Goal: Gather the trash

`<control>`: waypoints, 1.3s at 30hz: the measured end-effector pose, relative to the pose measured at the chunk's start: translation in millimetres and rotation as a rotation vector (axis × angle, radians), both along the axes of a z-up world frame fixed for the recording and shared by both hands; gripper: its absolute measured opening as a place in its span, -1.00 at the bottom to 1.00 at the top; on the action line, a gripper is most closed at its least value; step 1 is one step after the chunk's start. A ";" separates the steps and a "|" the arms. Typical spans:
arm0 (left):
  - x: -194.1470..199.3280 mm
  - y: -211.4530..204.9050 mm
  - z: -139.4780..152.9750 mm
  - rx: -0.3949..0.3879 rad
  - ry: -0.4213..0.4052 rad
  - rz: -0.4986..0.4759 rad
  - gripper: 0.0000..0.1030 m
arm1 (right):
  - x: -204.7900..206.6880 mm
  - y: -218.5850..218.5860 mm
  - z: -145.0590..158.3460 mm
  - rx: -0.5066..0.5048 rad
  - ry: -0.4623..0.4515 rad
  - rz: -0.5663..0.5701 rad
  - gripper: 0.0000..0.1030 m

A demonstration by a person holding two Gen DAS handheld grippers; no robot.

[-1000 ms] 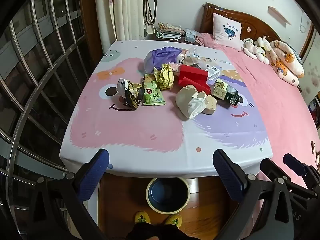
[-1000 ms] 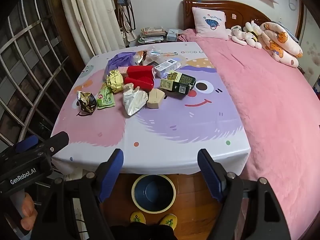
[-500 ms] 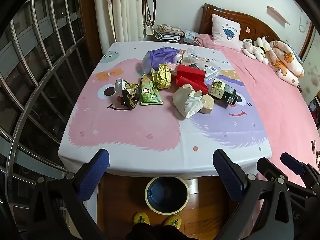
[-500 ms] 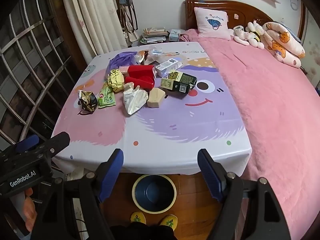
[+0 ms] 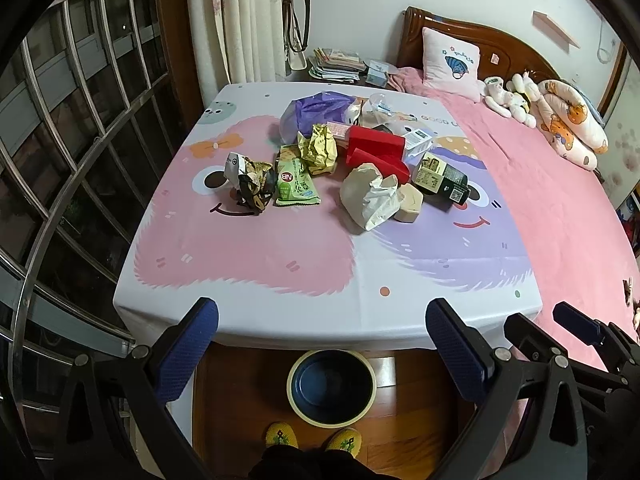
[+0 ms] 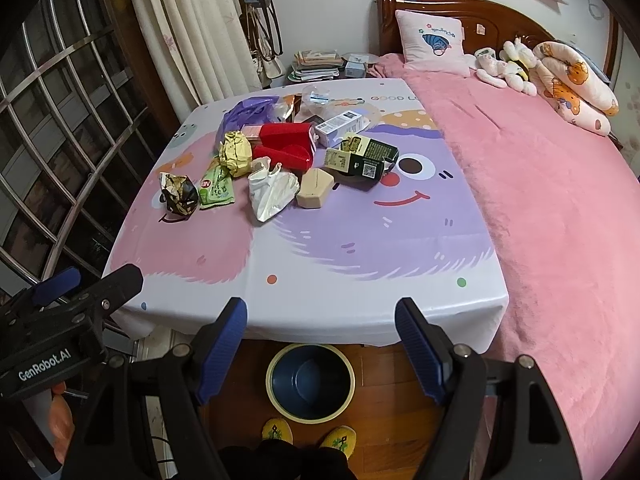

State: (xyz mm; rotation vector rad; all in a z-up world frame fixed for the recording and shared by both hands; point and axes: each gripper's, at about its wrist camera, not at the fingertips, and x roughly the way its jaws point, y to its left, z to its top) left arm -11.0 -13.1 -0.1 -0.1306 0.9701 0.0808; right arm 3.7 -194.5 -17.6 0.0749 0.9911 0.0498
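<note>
Both views are drifting back and up slightly versus a second ago: trash pile sitting a little higher in frame, nothing on the tabletop (image 5: 248, 248) itself displaced

Left tool (image 5: 320, 344) is hanging wide open and empty above the near edge; right tool (image 6: 320, 340) is likewise spread open, gripping nothing. Trash is lying clustered on the far half of the tabletop: crumpled foil wrapper (image 5: 250, 182), green snack packet (image 5: 296, 184), gold wrapper (image 5: 318, 152), white paper bag (image 5: 370, 196), tan carton (image 5: 410, 202), red box (image 5: 378, 152), dark box (image 5: 440, 178), purple plastic bag (image 5: 312, 114).

Bin (image 5: 332, 388) is standing on the floor below the near edge, between tabletop and the person's slippers (image 5: 282, 436); interior is looking empty, so collection is judged not yet started.

Risks: pieces are touching and overlapping, so a grab may be dragging neighbours along; light wrappers may be slipping from the pads; bin partly tucked under the cloth overhang, so a drop could be missing the opening
</note>
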 end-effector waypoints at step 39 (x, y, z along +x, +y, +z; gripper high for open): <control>-3.3 -4.9 7.8 0.014 -0.005 0.002 0.99 | 0.5 -5.0 -4.3 0.012 0.005 0.017 0.49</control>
